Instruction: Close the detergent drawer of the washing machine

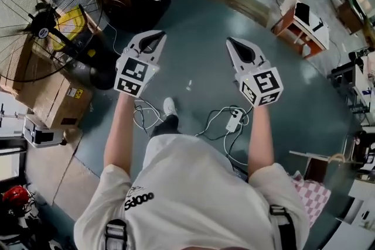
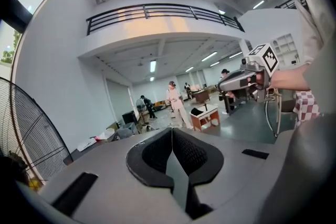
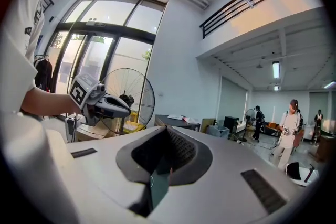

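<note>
Both clenched, empty: left hand-held gripper (image 1: 153, 38), right hand-held gripper (image 1: 234, 44), out over the floor (image 1: 199, 61). No view shows the washing machine or detergent drawer. Risk: cables (image 1: 215, 118) by your feet could trip you while searching.

Two tongs, left tongs (image 1: 154, 37) and right tongs (image 1: 231, 42); one floor fan (image 1: 44, 20); one power strip (image 1: 234, 120).

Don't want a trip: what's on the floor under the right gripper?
A white power strip with looping cables lies on the floor below the right gripper. Whatever lies nearer is covered by the person's arm and shirt.
</note>
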The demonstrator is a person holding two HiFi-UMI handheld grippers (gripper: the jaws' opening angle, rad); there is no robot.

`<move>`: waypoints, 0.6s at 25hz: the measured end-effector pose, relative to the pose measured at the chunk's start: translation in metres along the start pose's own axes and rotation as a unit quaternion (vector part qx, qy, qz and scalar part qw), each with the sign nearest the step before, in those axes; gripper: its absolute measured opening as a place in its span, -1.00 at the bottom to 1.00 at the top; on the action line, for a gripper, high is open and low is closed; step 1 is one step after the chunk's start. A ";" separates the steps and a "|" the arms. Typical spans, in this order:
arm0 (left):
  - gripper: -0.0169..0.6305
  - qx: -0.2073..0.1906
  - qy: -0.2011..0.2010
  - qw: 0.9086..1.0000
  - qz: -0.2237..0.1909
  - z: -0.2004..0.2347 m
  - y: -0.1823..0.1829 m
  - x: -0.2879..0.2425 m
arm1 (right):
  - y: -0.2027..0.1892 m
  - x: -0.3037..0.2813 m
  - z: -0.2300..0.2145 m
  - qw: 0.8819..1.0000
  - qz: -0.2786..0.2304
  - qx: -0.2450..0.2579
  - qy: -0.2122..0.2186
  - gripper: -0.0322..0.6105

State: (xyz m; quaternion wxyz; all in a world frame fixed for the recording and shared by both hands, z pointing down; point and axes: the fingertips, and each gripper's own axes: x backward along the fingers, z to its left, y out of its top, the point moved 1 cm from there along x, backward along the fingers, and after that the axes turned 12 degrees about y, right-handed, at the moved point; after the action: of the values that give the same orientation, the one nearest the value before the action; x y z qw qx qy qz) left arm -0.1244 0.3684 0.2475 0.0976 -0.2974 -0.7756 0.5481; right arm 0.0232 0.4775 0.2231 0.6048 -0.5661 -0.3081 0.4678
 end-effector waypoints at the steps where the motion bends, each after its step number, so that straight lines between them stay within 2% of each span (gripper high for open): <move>1: -0.89 0.003 -0.001 1.000 0.002 0.017 -0.003 -0.016 | 0.001 -0.018 -0.013 1.000 0.003 0.000 -0.003 -0.89; 8: -0.89 0.021 -0.008 1.000 0.012 0.107 -0.027 -0.113 | 0.007 -0.126 -0.091 0.999 0.027 -0.001 -0.022 -0.89; 15: -0.89 0.035 -0.019 0.999 0.031 0.161 -0.060 -0.182 | -0.009 -0.203 -0.139 0.998 0.052 -0.006 -0.020 -0.89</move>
State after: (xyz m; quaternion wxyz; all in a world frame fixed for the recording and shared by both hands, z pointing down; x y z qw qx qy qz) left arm -0.0760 0.1239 0.2726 0.0766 -0.3072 -0.7484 0.5829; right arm 0.0755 0.2376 0.2398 0.5697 -0.5756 -0.2933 0.5081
